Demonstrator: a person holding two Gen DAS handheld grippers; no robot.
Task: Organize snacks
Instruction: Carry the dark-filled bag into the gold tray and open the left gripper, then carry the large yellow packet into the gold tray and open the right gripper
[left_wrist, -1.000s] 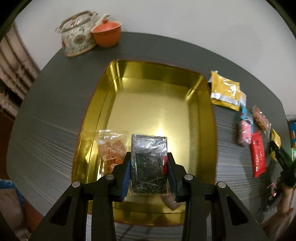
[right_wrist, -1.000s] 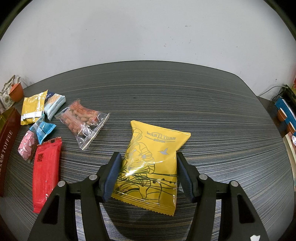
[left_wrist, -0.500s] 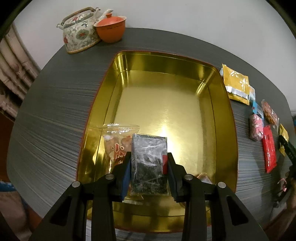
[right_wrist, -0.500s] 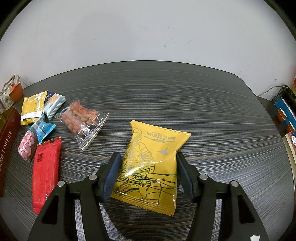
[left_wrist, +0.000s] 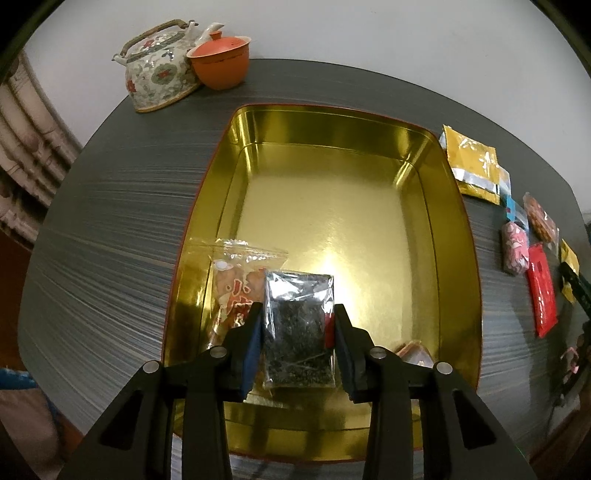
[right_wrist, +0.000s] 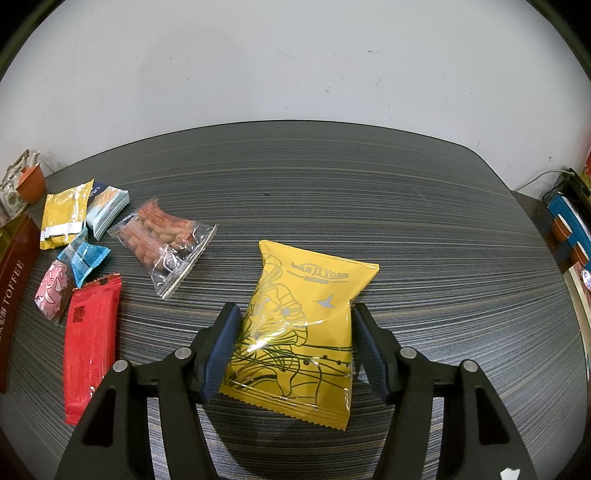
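Note:
My left gripper hangs over the near end of the open gold tin. A clear packet of dark tea leaves stands between its blue pads, which still touch its edges as the jaws start opening. Beside it, on the tin's floor, lies a clear snack bag with red print. In the right wrist view, my right gripper is shut on a yellow snack packet low over the dark striped table. The packet's far end rests on the table.
A floral teapot and an orange lidded cup stand behind the tin. Left of the yellow packet lie a red packet, a clear bag of brown snacks, and small yellow, blue and pink packets.
The left wrist view has shifted slightly over the tin, so more of its floor shows, and the dark packet sits closer to the clear bag. The right gripper and yellow packet have not moved.

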